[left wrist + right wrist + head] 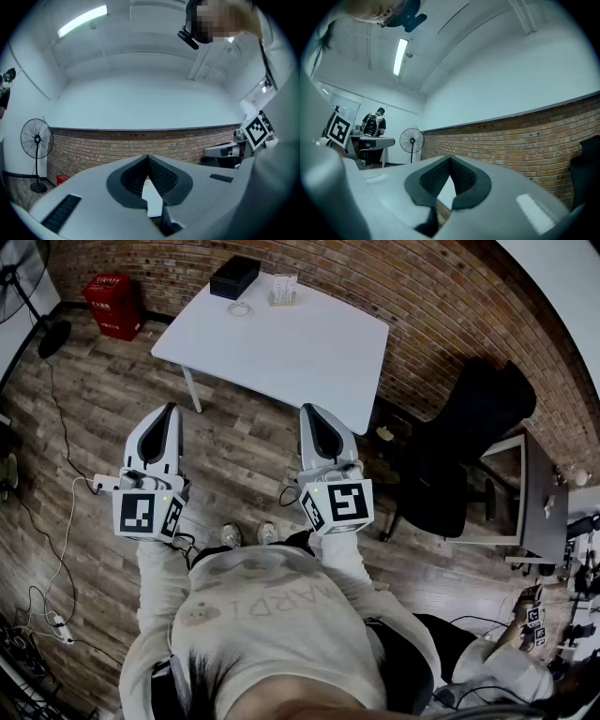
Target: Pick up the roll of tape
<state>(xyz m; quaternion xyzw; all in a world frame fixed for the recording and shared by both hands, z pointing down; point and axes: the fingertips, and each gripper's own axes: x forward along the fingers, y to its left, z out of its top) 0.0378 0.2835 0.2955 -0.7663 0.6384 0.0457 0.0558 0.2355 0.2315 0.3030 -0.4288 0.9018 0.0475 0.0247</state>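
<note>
I am holding my left gripper (168, 412) and right gripper (310, 413) pressed together, pinching nothing, over open wooden floor (234, 446). The roll of tape (242, 308) is sitting near the white bench's (309, 352) far edge, by a black box (234, 276).

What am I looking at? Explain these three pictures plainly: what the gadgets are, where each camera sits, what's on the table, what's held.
No robot here: a person holds a pair of tongs in each hand. The head view looks down from a camera on the person's head, showing the left tongs and right tongs. The two gripper views come from cameras riding on each pair, looking along its jaws. Both pairs are shut and empty. Ahead stands a white table bearing a tape roll, a black box and a small pale item I cannot identify. The tongs are not yet near the table.
</note>
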